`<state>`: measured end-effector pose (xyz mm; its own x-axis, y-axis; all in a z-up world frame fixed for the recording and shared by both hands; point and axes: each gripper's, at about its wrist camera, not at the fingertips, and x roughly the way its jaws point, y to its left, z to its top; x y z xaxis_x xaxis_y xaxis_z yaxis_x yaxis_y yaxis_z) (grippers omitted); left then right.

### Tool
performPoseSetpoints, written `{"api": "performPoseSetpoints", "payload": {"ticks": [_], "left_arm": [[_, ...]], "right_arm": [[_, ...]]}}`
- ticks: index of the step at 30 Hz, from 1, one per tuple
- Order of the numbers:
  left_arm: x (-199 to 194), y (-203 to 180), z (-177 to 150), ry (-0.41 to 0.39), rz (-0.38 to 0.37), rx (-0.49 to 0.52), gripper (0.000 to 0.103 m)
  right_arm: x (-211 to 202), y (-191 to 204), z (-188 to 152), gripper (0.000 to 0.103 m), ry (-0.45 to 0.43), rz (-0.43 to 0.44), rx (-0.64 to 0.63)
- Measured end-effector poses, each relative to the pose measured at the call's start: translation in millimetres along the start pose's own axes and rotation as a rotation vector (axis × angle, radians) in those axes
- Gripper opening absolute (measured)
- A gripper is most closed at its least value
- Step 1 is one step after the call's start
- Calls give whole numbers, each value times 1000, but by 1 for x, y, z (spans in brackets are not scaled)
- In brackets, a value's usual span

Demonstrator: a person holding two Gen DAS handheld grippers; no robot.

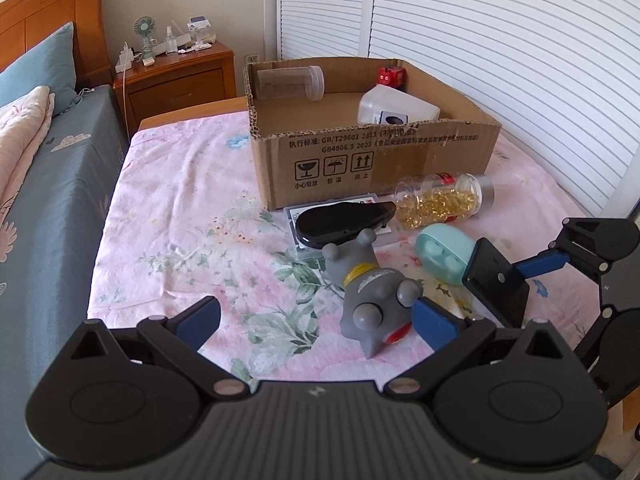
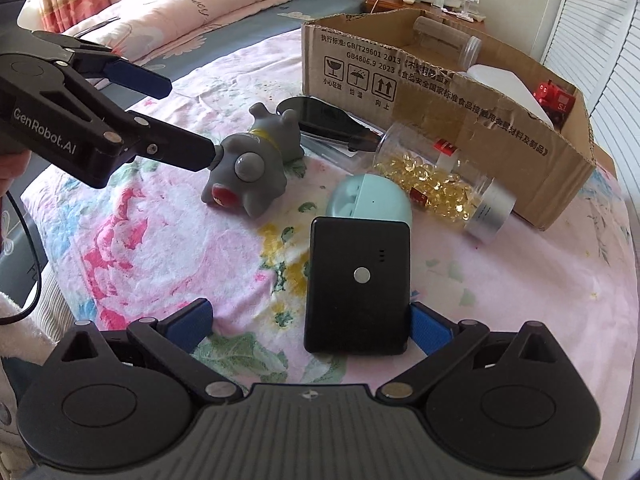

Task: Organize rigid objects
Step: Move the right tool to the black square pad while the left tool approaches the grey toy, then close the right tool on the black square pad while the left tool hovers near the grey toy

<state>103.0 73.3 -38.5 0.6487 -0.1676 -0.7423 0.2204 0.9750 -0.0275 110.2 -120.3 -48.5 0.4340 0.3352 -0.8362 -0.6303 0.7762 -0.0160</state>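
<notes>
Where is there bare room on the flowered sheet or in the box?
Free: the sheet left of the cardboard box, and the box's middle floor. Crowded: in front of the box, around the grey toy, pill jar and black device.

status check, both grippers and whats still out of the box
Left gripper open beside grey rubber dog toy. Right gripper open around black rectangular device. Cardboard box beyond; capsule jar in between.

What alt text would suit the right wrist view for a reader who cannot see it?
A flat black rectangular device lies between the right gripper's open jaws on a pink floral sheet. Beyond lie a grey rubber dog toy and an open cardboard box.
</notes>
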Motion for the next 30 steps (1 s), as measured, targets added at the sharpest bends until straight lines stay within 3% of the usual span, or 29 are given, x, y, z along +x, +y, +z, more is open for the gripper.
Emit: {"api": "performPoseSetpoints", "payload": {"ticks": [14,24,30], "left_arm": [[1,0,0,7,-4,1,101],[9,-10,1,25,-25,34,102],[17,-20,2,41,-49,59,102]], "right_arm": [[6,-21,9,101,-37,-15,13],[-9,-16,0,58,-79,-70,76],[-18,-24,-11,57,-84,-120,147]]}}
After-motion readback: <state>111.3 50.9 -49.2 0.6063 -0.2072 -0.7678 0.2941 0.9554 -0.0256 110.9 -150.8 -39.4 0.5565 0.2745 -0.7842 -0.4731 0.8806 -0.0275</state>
